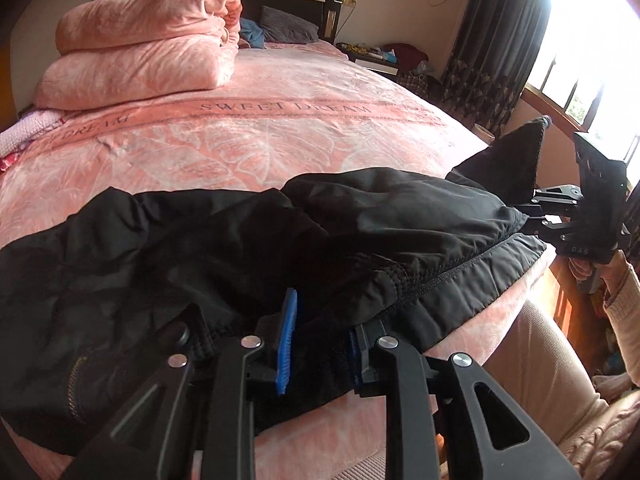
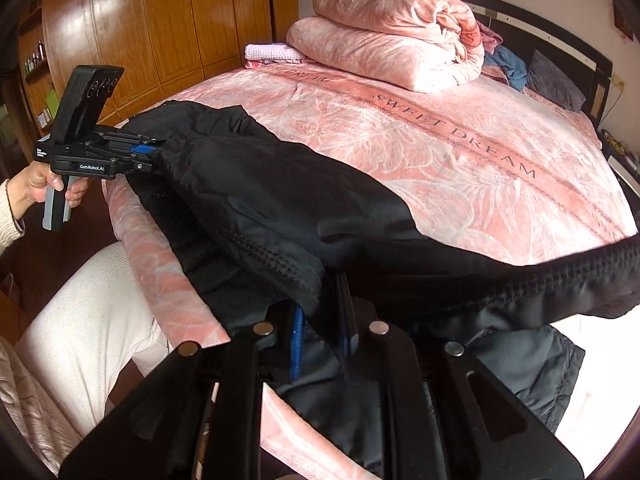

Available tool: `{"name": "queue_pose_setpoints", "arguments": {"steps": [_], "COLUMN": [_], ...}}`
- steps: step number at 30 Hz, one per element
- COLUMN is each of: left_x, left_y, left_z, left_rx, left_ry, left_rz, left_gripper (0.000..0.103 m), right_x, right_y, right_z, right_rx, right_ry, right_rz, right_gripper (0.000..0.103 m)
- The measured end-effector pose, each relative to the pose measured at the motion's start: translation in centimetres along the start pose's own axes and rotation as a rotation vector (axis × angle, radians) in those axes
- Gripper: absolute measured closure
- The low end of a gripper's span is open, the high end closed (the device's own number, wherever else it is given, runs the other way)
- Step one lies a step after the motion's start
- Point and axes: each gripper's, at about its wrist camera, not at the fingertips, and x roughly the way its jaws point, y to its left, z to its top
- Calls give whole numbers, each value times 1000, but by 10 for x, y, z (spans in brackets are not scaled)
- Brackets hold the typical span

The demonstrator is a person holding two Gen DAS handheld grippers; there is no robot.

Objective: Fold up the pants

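Black pants point(image 1: 248, 240) stretched along the pink bed's point(image 1: 280, 132) near edge; left gripper point(image 1: 320, 344) and right gripper point(image 2: 320, 340) each clamp the fabric.

Both tongs are built from black linkage arms fastened with silver round-head screws, and blue ribbed pads point(image 1: 287, 340) are fitted. White lettering is printed on the left tongs point(image 2: 154, 151). A cream knitted sleeve point(image 1: 624, 300) is worn.
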Motion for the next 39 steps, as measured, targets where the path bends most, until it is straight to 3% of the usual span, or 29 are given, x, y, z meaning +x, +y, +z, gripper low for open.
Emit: {"name": "queue_pose_setpoints", "arguments": {"steps": [6,9,11,12,13,14,15,17,20,22,27,32,34,36,39], "left_x": [10,4,-2,-6,-12,-20,-29,-46,-56,-52,-24,11,22,30,44], "left_y": [-8,-6,-2,0,2,5,9,12,9,3,-34,-82,-96,-107,-115], "left_z": [-24,-26,-27,-26,-26,-26,-26,-26,-19,-9,14,23,22,20,17], "left_rx": [-2,-32,-55,-70,-91,-127,-165,-216,-214,-209,-165,-95,-67,-49,-19], "left_ry": [85,113,123,123,114,88,55,15,-8,-11,-15,48,70,90,124], "left_rz": [36,32,21,12,-4,-14,-35,-83,-34,-15,-34,-45,-53,-65,-19], "left_gripper": [72,65,59,53,41,7,5,5,5,5,5,4,4,4,4], "right_x": [34,33,30,29,26,21,15,-2,-32,-55,-111,-138,-143,-143,-134], "right_y": [7,9,6,5,5,6,4,-1,-18,-31,-77,-111,-117,-123,-128], "right_z": [-40,-43,-42,-41,-39,-38,-37,-40,-50,-59,-99,-158,-178,-193,-203], "right_rx": [92,119,146,162,176,190,206,263,375,439,642,862,917,966,1020], "right_ry": [104,97,96,98,94,83,64,23,-43,-82,-150,-181,-183,-188,-194], "right_rz": [7,16,55,85,103,119,139,160,173,132,-12,-49,-63,-34,47], "right_gripper": [87,80,67,61,41,25,22,22,22,22,22,23,28,31,32]}}
